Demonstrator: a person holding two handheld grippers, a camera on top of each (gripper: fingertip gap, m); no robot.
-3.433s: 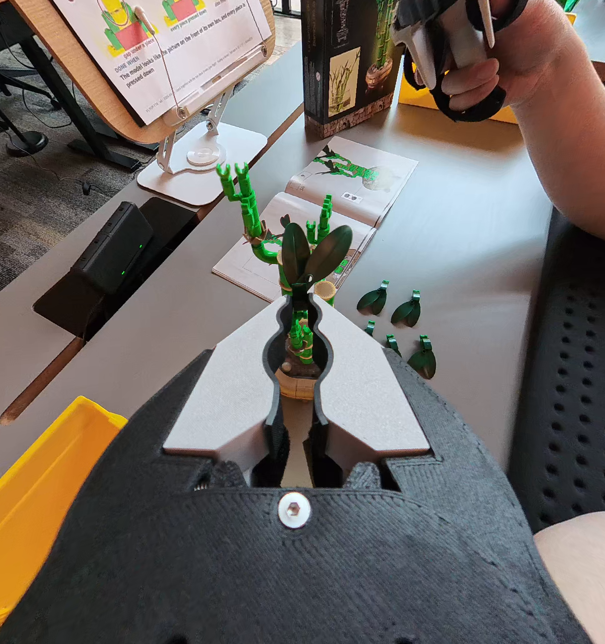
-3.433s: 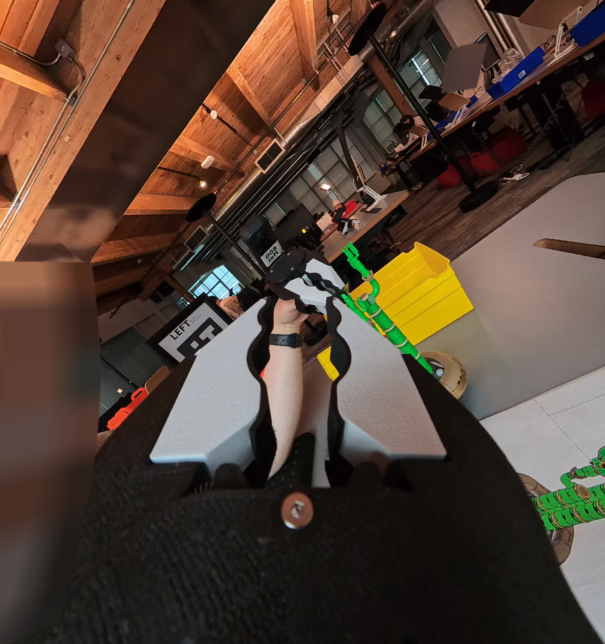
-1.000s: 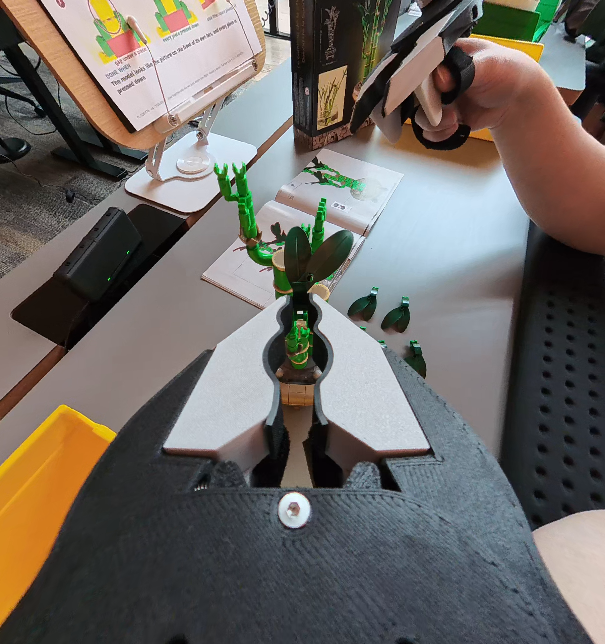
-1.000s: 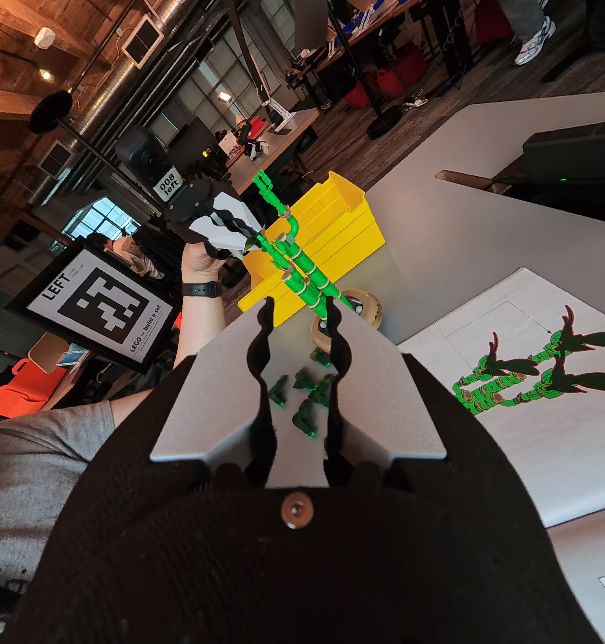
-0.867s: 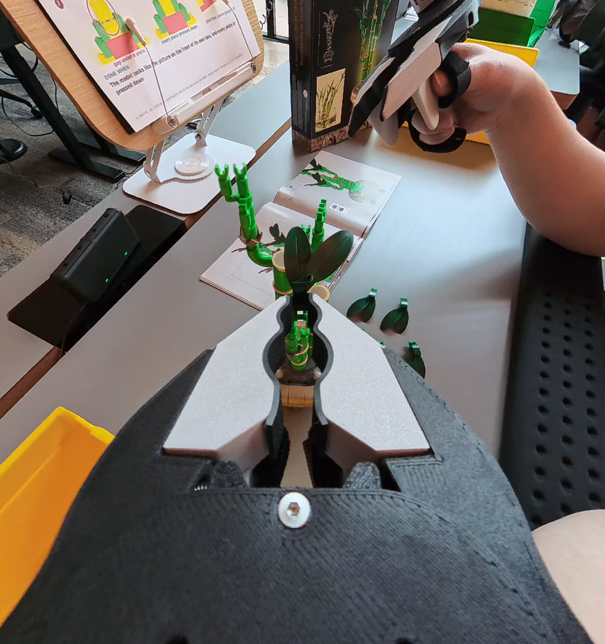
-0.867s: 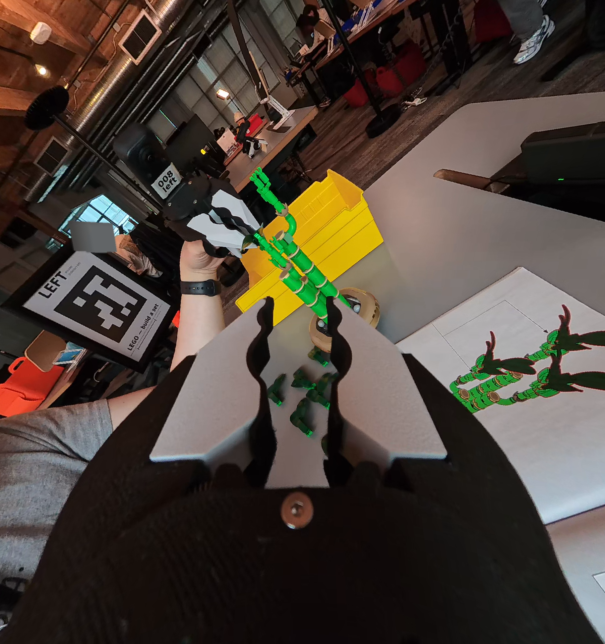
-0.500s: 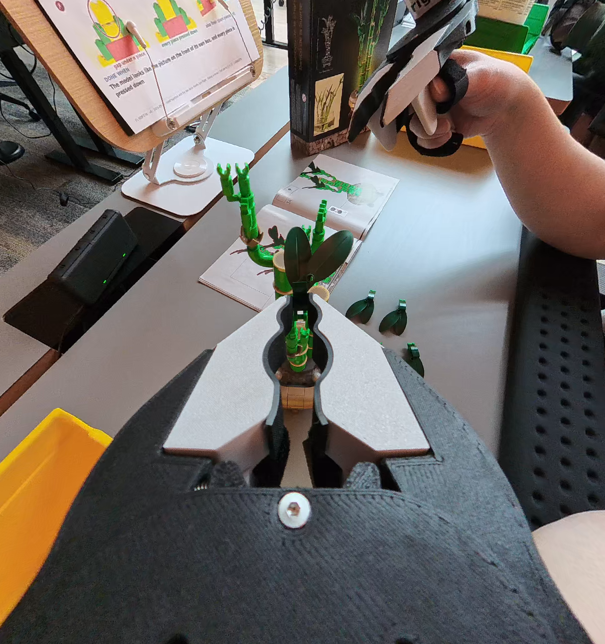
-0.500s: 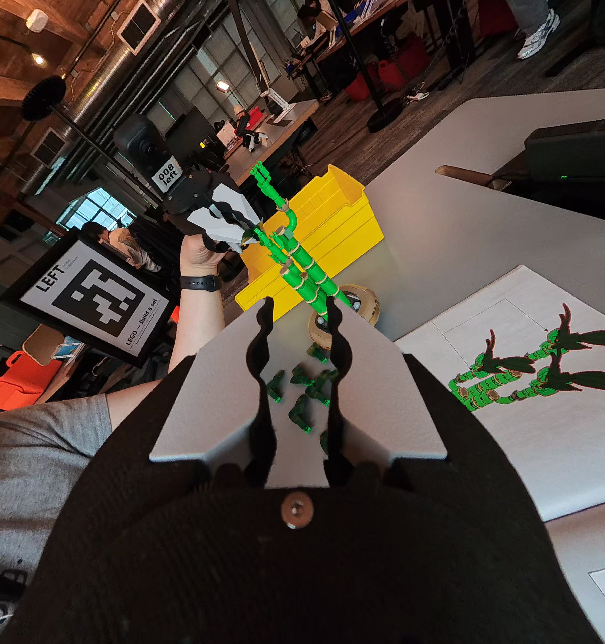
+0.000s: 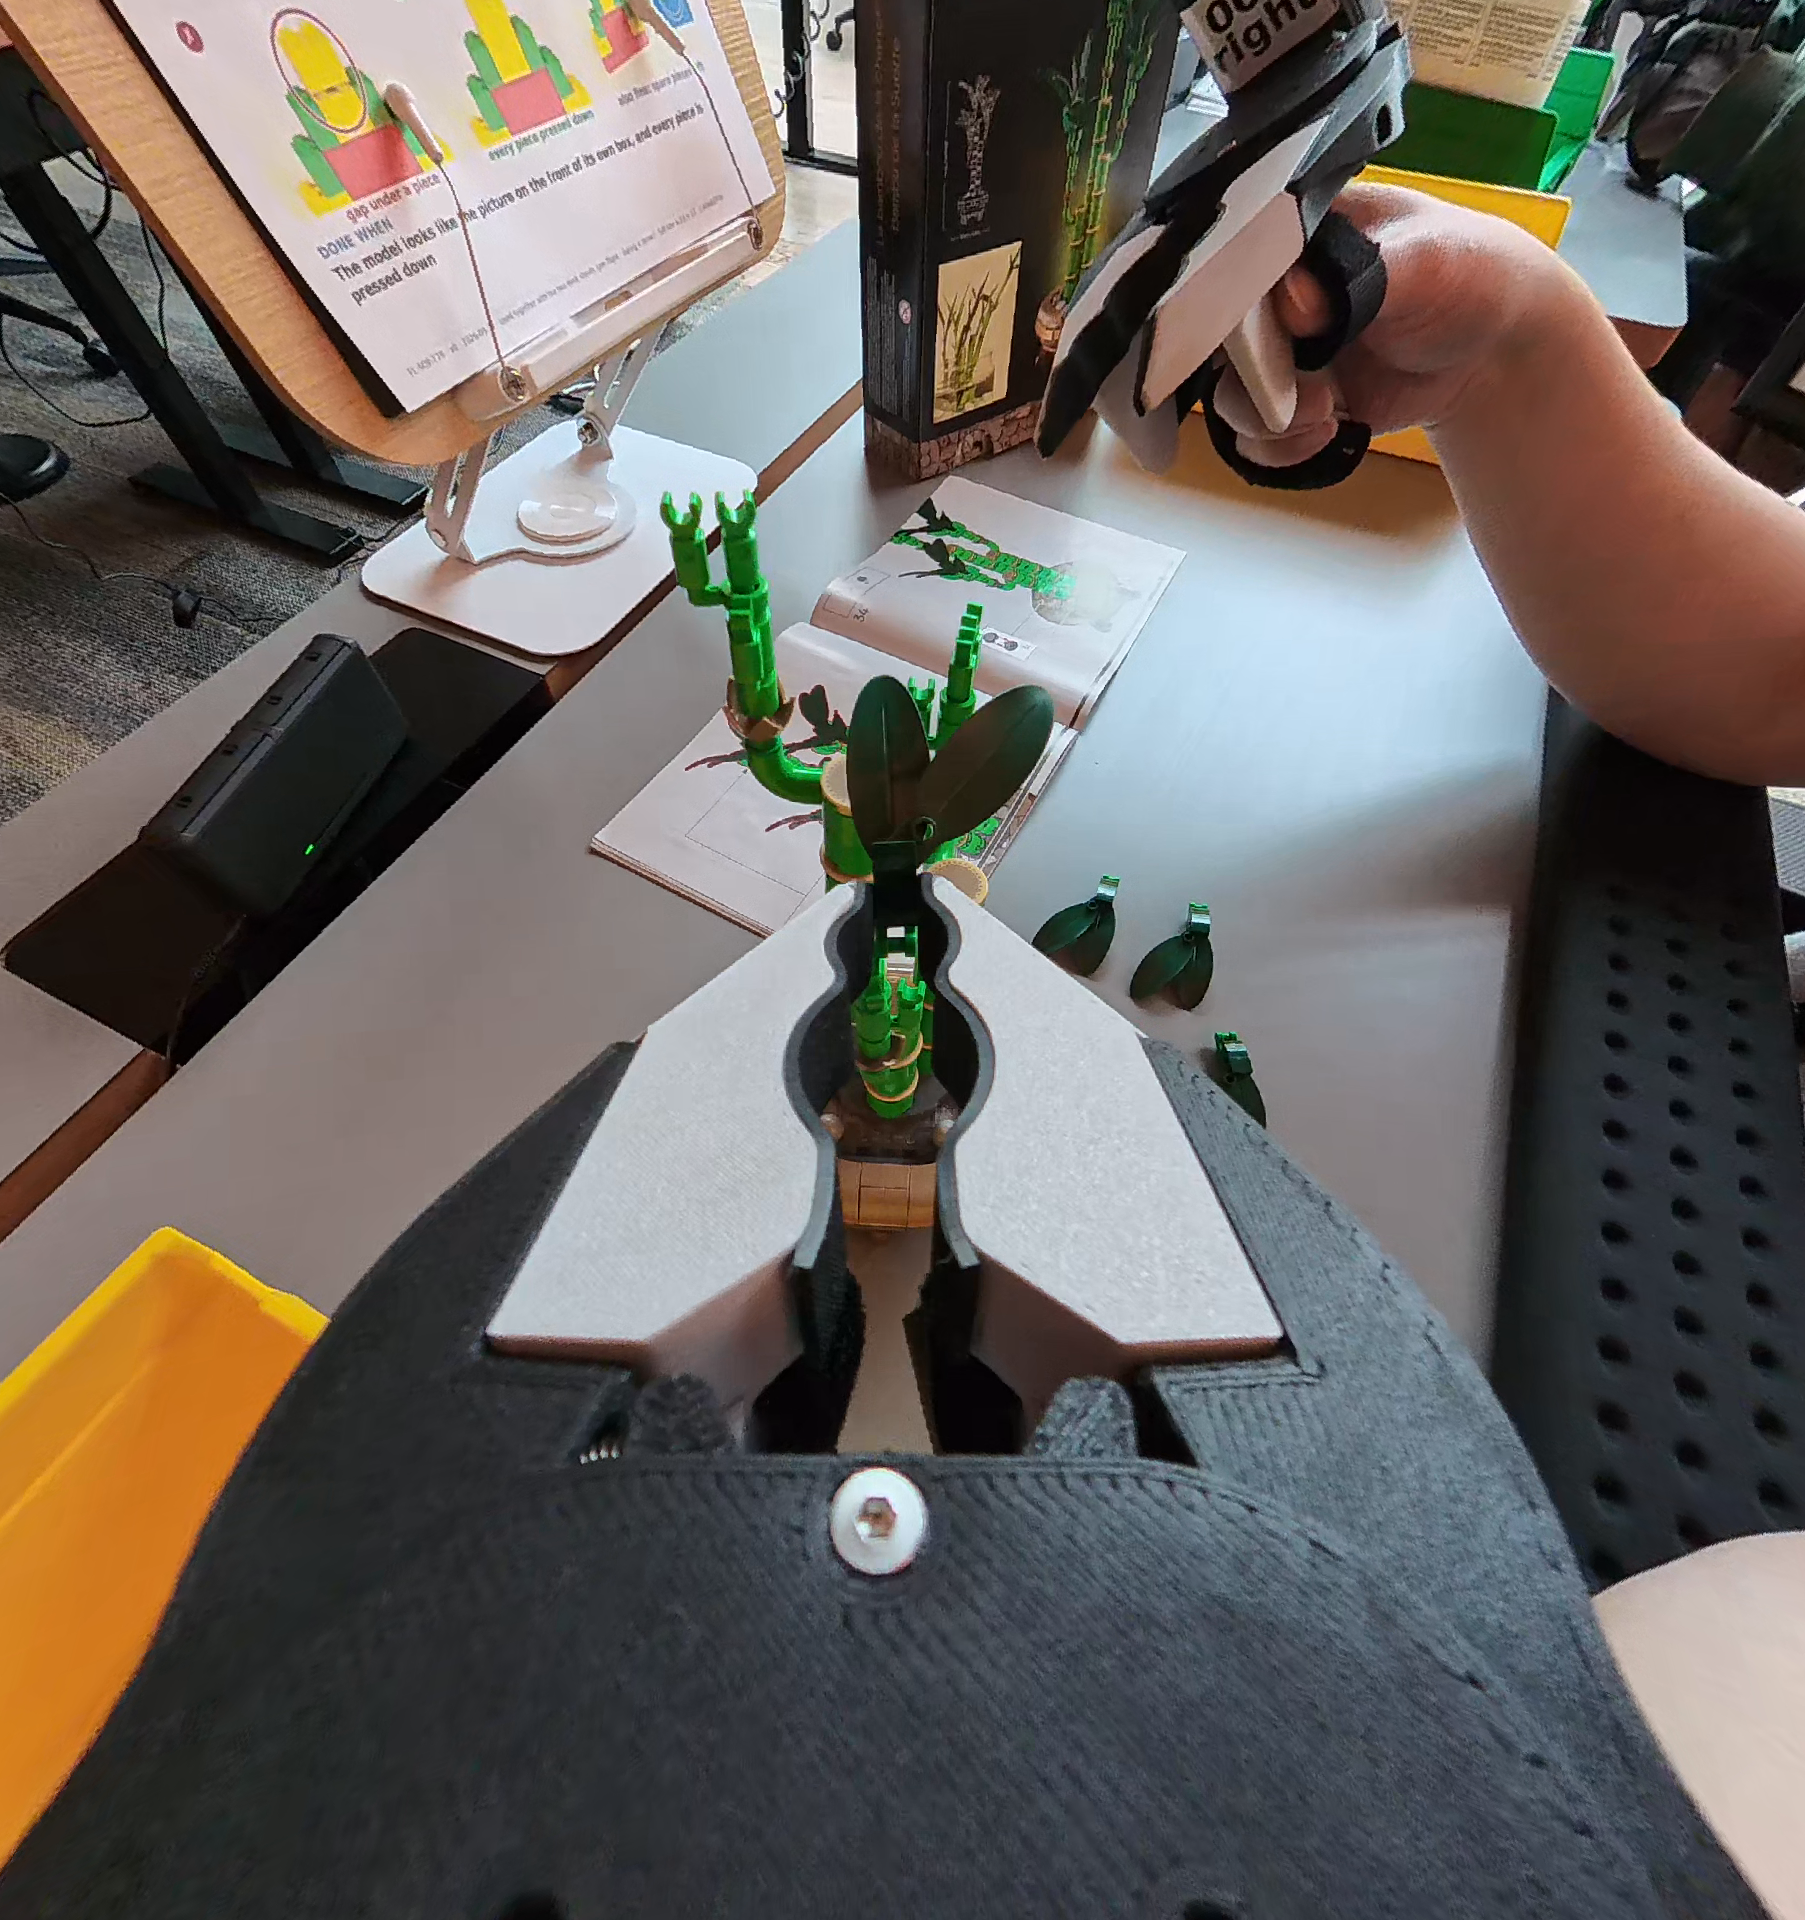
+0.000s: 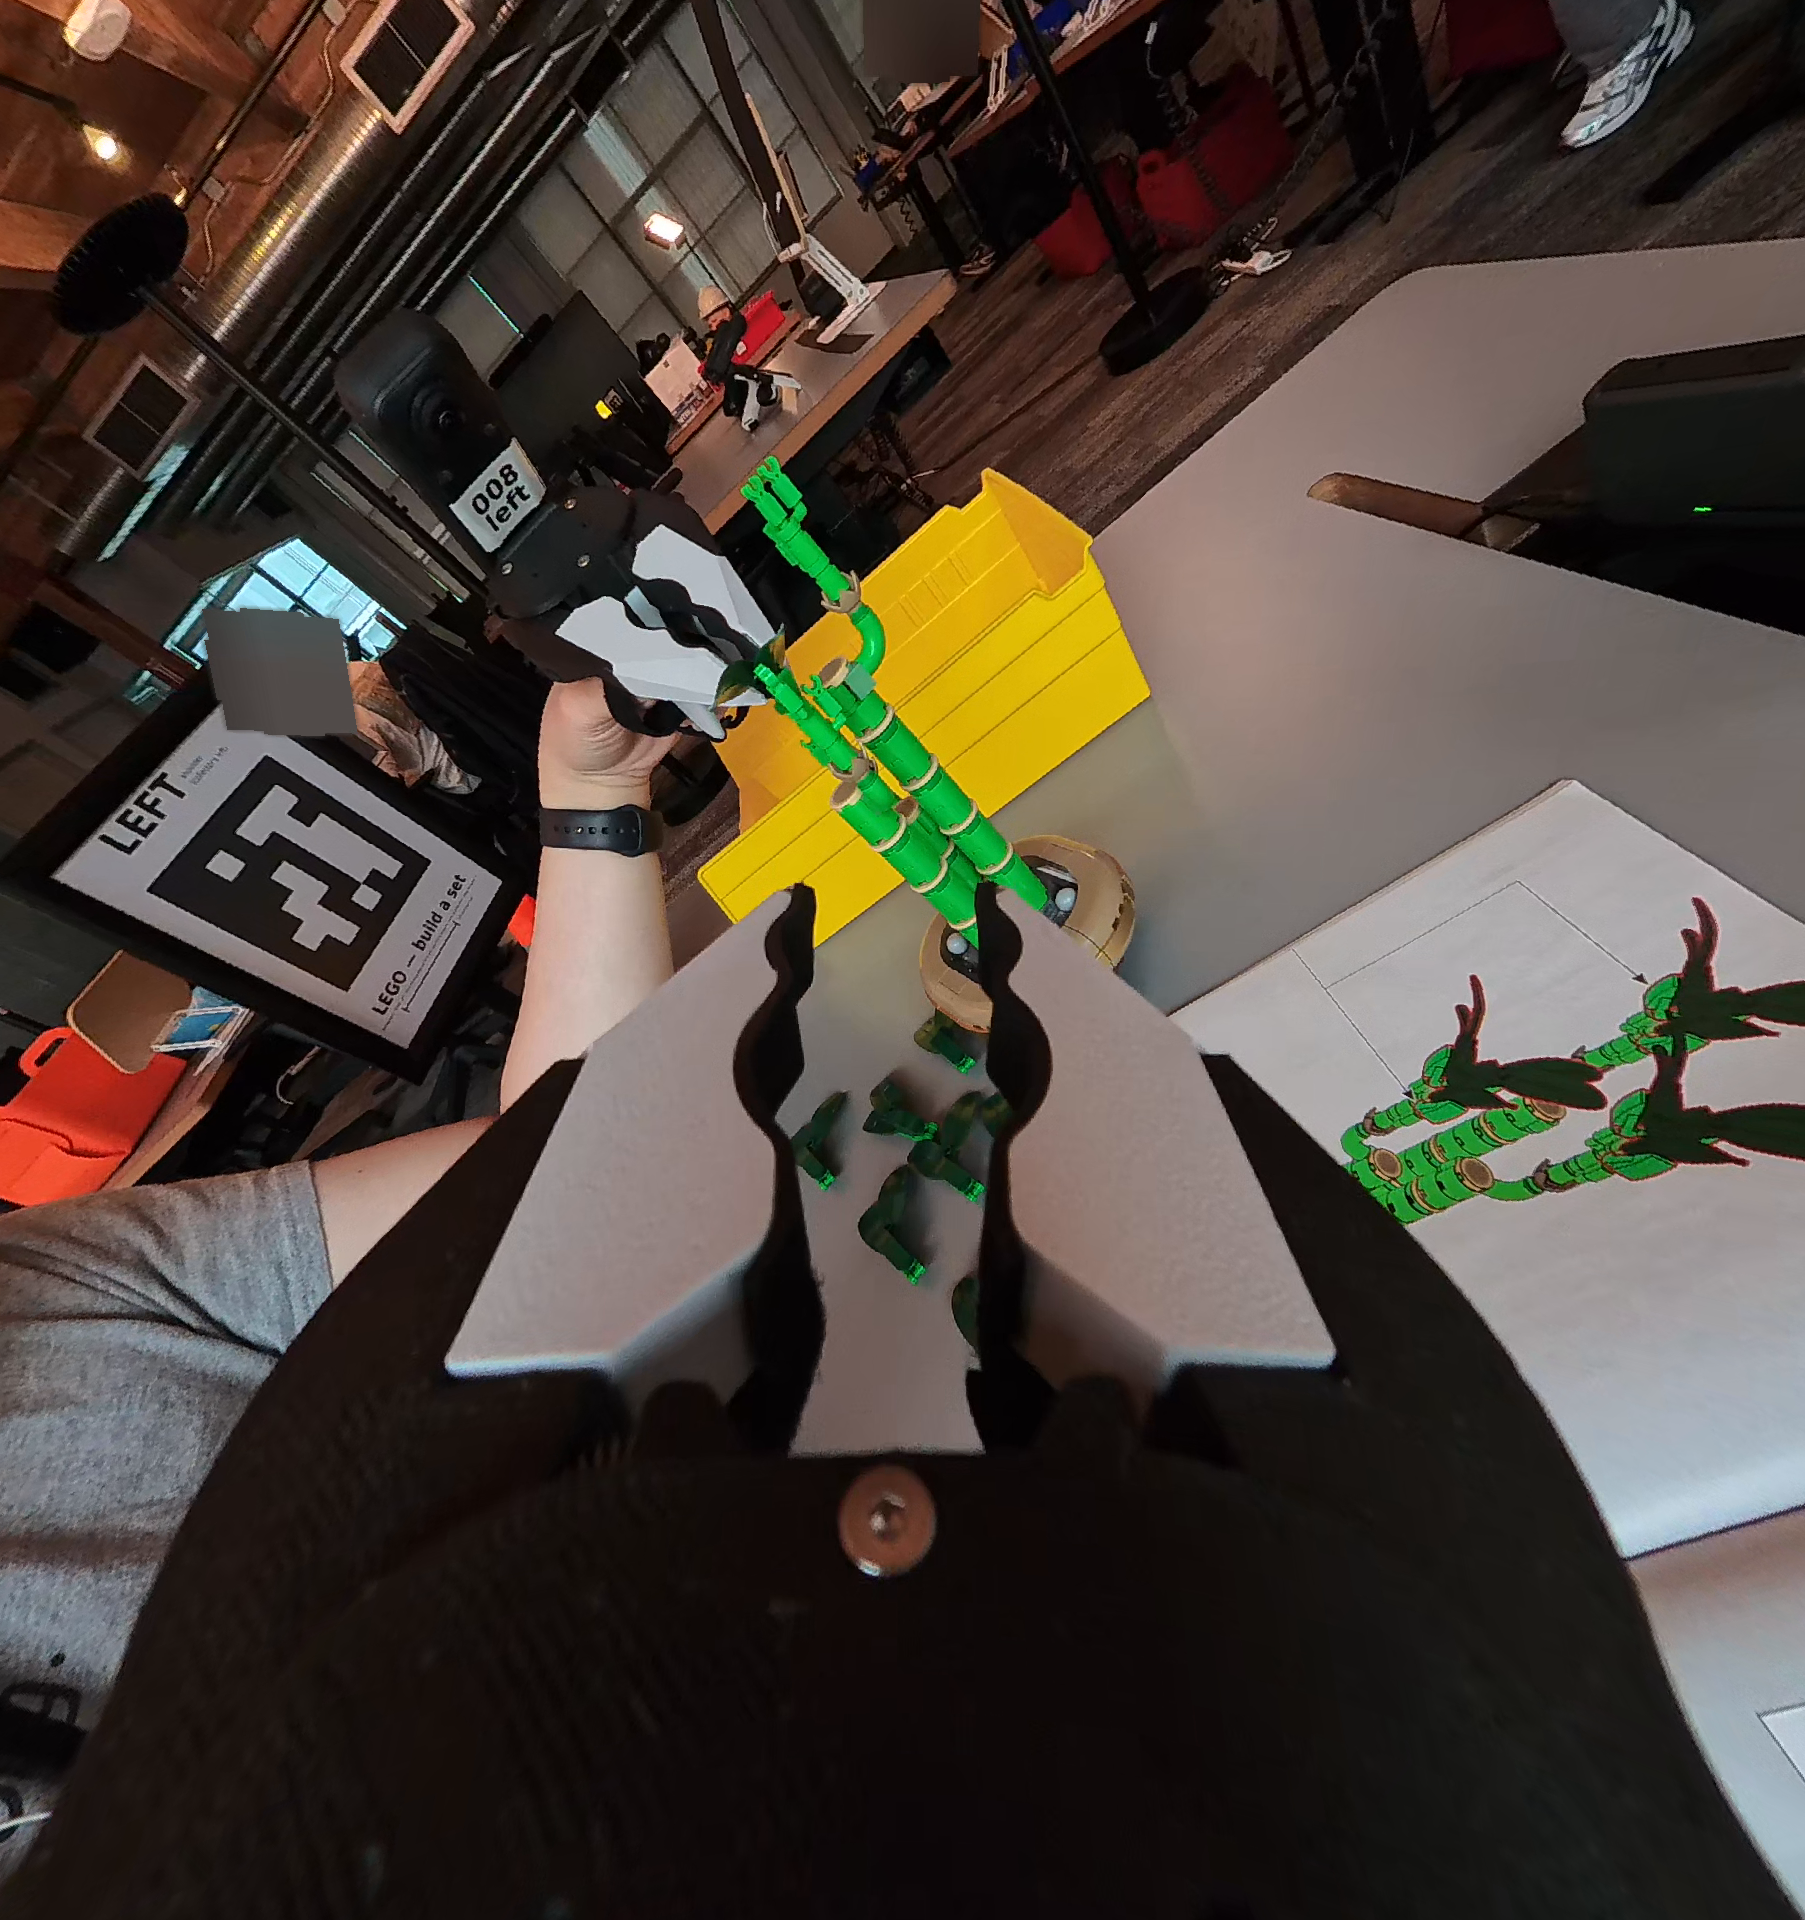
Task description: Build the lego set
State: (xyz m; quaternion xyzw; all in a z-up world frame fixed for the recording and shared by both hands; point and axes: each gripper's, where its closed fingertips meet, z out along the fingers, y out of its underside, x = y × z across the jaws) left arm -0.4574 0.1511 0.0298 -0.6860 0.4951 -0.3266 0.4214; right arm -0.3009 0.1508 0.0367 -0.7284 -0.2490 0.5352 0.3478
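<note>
The green bamboo model [image 9: 747, 665] stands in its tan pot [image 9: 882, 1184] on the grey table; it also shows in the right wrist view [image 10: 908, 790]. My left gripper [image 9: 893, 894] is shut on a dark green leaf piece [image 9: 939, 769], held just above and in front of the stalks. In the right wrist view the left gripper [image 10: 737, 681] holds the leaf against an upper stalk. My right gripper [image 10: 890, 914] is open and empty, above several loose leaves [image 10: 898, 1143]. It hangs at the upper right in the left wrist view [image 9: 1095, 436].
Loose leaves [image 9: 1178, 961] lie right of the pot. An open instruction booklet [image 9: 981, 644] lies behind the model, the set box [image 9: 981, 208] beyond it. A yellow bin [image 9: 67, 1455] sits near left, a sheet stand [image 9: 462, 208] far left, a black perforated mat [image 9: 1656, 1143] at right. One gripper's finger ends stand about 15 centimetres off the other's.
My right gripper has swung down from facing the ceiling to face the table and the loose leaves. My left gripper keeps the leaf piece and has barely moved.
</note>
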